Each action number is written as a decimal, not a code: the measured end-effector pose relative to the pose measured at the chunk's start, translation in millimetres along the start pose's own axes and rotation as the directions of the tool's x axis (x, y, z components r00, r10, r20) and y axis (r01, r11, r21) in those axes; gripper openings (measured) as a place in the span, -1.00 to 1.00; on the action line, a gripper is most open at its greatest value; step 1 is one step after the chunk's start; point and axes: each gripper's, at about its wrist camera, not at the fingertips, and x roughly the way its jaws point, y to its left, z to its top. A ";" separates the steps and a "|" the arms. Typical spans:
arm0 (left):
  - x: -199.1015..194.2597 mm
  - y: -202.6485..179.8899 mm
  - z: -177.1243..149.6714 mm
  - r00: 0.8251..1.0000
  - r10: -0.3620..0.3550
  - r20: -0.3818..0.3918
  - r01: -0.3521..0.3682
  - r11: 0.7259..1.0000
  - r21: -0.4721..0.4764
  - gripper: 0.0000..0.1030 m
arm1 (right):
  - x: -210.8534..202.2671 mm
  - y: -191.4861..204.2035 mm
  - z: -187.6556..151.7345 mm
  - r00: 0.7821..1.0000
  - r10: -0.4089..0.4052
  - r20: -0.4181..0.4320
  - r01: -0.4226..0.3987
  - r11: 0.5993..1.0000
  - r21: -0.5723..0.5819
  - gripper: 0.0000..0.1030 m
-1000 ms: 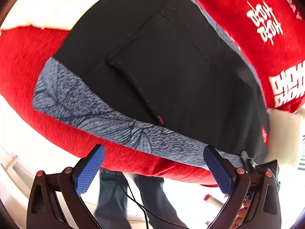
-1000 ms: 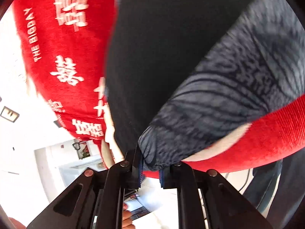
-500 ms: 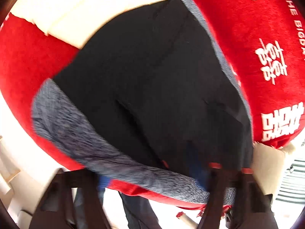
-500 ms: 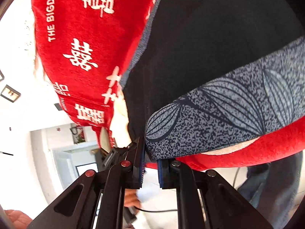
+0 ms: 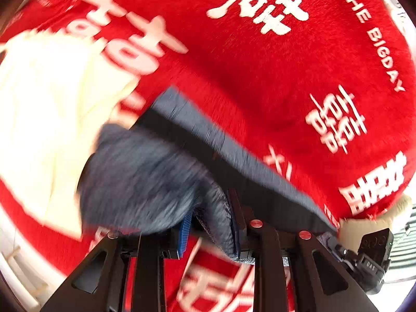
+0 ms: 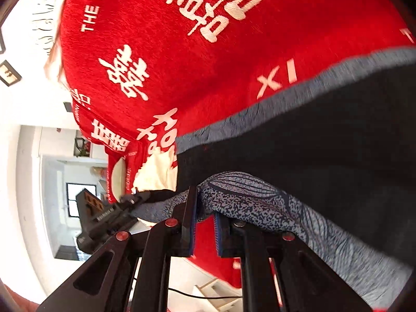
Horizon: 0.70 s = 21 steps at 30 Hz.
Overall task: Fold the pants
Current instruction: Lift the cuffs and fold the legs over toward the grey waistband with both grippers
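The pants [image 5: 234,171] are black with a grey-blue leaf-patterned waistband [image 6: 260,195]. They lie on a red blanket [image 5: 260,65] with white characters. My left gripper [image 5: 209,223] has its jaws closing, with a bunched fold of the waistband [image 5: 145,179] pinched between the blue pads and lifted. In the right wrist view my right gripper [image 6: 205,208] is shut on the other end of the waistband, which drapes over its fingertips. The black cloth [image 6: 325,143] stretches away to the right, raised off the blanket.
A cream sheet [image 5: 46,104] lies on the red blanket [image 6: 182,52] at the left. The other gripper's body [image 5: 371,254] shows at the blanket's edge, and likewise [image 6: 104,213] in the right wrist view. Beyond the edge are a white room, a window [image 6: 78,200] and a floor cable [image 6: 195,295].
My left gripper went from wide open to closed on the waistband. Both grippers rose and carried the waistband across the pants, so much less black cloth and more red blanket shows.
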 end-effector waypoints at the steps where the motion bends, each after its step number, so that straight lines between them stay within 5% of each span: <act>1: 12.3 -4.7 12.5 1.000 0.014 0.006 -0.014 1.000 0.023 -0.47 | 8.4 -4.1 16.3 1.000 -0.014 -0.017 0.014 1.000 -0.005 -0.77; 7: 102.8 -14.1 58.5 0.986 0.167 -0.006 -0.166 0.984 0.071 -0.42 | 68.3 -47.7 79.6 0.990 -0.080 -0.113 0.082 0.996 0.017 -0.77; 12: 127.6 -14.6 63.2 0.976 0.218 0.012 -0.219 0.973 0.070 -0.24 | 109.9 -83.5 103.6 0.976 -0.115 -0.186 0.122 0.992 0.027 -0.78; 15: 108.7 -19.0 64.6 0.968 0.249 0.041 -0.251 0.965 0.071 0.10 | 110.0 -85.9 108.3 0.972 -0.084 -0.217 0.095 0.995 0.041 -0.76; 16: 96.8 -21.5 66.6 0.958 0.276 0.082 -0.282 0.956 0.076 0.39 | 110.1 -83.4 109.8 0.970 -0.085 -0.229 0.096 0.995 0.037 -0.72; 18: 71.6 -27.0 68.4 0.936 0.312 0.164 -0.331 0.938 0.101 0.57 | 106.5 -77.8 114.1 0.963 -0.096 -0.253 0.103 0.995 0.016 -0.45; 20: 60.3 -35.2 60.2 0.928 0.341 0.153 -0.364 0.916 0.169 0.57 | 94.3 -64.8 118.3 0.969 -0.086 -0.232 0.084 0.996 -0.020 0.13; 21: 61.4 -37.5 56.9 0.924 0.354 0.143 -0.377 0.906 0.193 0.57 | 87.4 -57.2 117.6 0.973 -0.085 -0.213 0.079 0.996 -0.037 0.26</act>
